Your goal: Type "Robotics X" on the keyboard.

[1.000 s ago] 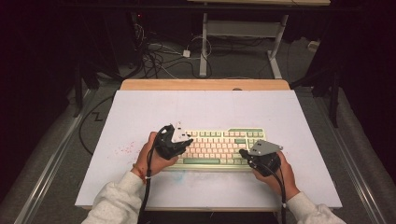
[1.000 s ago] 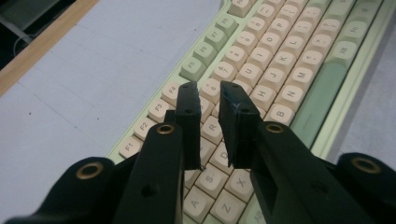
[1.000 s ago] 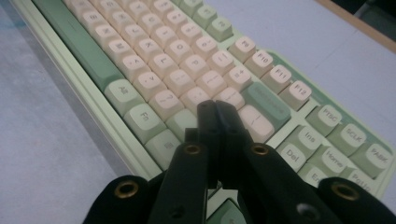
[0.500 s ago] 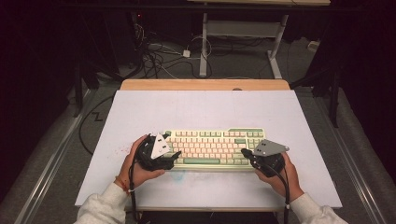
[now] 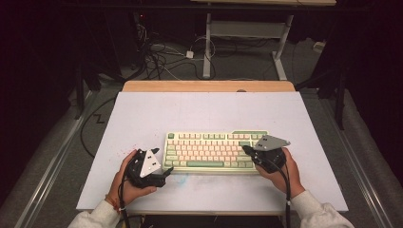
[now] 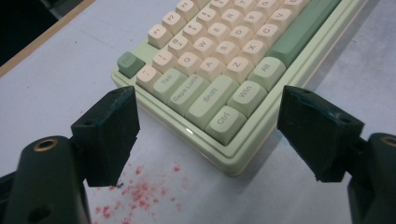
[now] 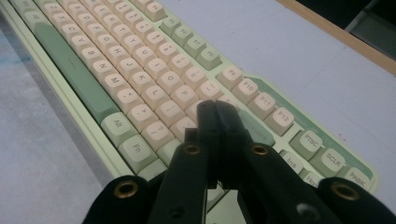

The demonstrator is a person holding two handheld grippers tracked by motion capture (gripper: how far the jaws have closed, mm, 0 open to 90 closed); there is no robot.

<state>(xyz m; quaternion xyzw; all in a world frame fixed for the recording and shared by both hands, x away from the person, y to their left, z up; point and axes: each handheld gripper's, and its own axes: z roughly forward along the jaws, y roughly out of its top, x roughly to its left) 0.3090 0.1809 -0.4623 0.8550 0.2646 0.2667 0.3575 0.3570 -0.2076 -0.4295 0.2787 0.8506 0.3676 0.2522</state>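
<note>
Your left gripper (image 5: 167, 171) has drawn back off the keyboard (image 5: 214, 151) since a second ago, when it sat over the left-hand keys; it now lies on the table (image 5: 199, 109) just off the keyboard's near left corner. Its fingers (image 6: 109, 133) have just been opening and now stand wide apart with nothing between them, the corner by the Ctrl key (image 6: 225, 122) ahead of the gap. The keyboard sits near the middle of the table, toward your edge, its long axis running left to right and its space bar (image 5: 205, 164) facing you. Your right gripper (image 5: 246, 150) has kept its place over the keyboard's right end, fingers (image 7: 219, 122) closed together, empty, above the keys.
</note>
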